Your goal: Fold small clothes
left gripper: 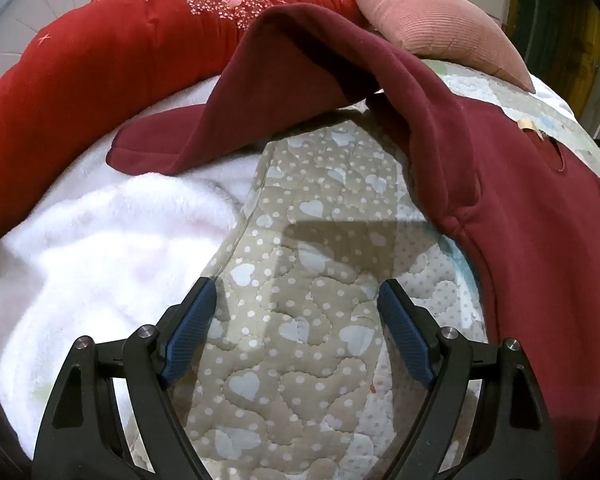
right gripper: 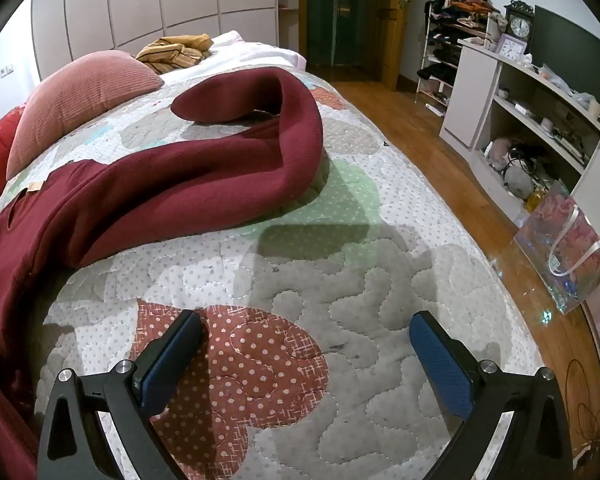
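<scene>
Dark red sweatshirt point(right gripper: 148, 184): unfolded, rumpled, spread on the bed; one sleeve curls toward the bed's right edge.

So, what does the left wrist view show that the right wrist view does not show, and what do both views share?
Only the left wrist view shows the white fleece blanket and the open left gripper above the quilt.

Only the right wrist view shows the wooden floor, the shelf unit, the clock, the gift bag, the striped yellow garment and the open right gripper.

Both show the maroon sweater spread on the quilt, unfolded, and the pink pillow. Neither gripper holds anything.
</scene>
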Demonstrator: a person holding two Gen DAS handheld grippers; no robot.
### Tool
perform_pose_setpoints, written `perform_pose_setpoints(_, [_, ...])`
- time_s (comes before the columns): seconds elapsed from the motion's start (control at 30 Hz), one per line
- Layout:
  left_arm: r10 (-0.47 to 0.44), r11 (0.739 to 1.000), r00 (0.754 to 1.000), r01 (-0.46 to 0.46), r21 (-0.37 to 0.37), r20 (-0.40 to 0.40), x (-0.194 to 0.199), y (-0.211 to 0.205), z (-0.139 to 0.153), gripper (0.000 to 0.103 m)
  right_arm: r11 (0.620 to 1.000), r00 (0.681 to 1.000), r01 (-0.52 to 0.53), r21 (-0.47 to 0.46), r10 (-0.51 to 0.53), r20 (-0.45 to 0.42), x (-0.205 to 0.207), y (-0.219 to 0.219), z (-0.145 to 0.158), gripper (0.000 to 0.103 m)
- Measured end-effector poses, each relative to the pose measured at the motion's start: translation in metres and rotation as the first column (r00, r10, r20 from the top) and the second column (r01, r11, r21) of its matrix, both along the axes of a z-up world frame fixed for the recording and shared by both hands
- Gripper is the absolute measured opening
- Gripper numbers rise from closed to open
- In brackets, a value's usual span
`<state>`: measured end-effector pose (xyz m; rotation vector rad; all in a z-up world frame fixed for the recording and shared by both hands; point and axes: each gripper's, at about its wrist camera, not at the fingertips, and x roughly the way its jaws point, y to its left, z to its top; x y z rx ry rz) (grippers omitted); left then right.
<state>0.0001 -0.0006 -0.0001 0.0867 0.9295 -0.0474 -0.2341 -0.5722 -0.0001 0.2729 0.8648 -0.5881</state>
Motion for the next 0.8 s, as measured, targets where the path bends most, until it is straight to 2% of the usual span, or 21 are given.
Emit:
perform_pose_setpoints(0.1, [0.000, 1.000, 1.000, 0.000, -0.018, 0.000, 0.000, 0.001, 0.000, 0.084, 1.000, 1.000, 0.000, 0.001, 0.000, 0.002, 0.000, 0.000, 0.000, 0.103])
perform_pose_setpoints(0.4, [0.004, 1.000, 1.000, -0.004, 0.006, 0.007, -0.002, -0.009, 0.000, 0.084, 1.000, 1.000, 0.000, 0.002, 0.000, 0.002, 0.000, 0.000, 0.000, 0.103])
perform_pose_setpoints(0.6, [0.022, 1.000, 0.999, -0.023, -0.015, -0.037, -0.001, -0.005, 0.004, 0.084, 1.000, 1.000, 0.000, 0.001, 0.000, 0.003, 0.000, 0.000, 0.000, 0.103])
perform_pose_setpoints(0.73, [-0.032, 0.999, 0.998, 0.032, -0.006, -0.054, -0.018, -0.014, 0.015, 0.084, 1.000, 1.000, -0.004, 0.000, 0.004, -0.013, 0.000, -0.001, 0.001, 0.103])
perform_pose_setpoints(0.8, [-0.064, 0.998, 0.997, 0.064, -0.007, -0.042, -0.030, -0.020, 0.022, 0.084, 0.999, 0.999, -0.019, 0.048, 0.021, -0.026, -0.004, 0.001, 0.008, 0.103])
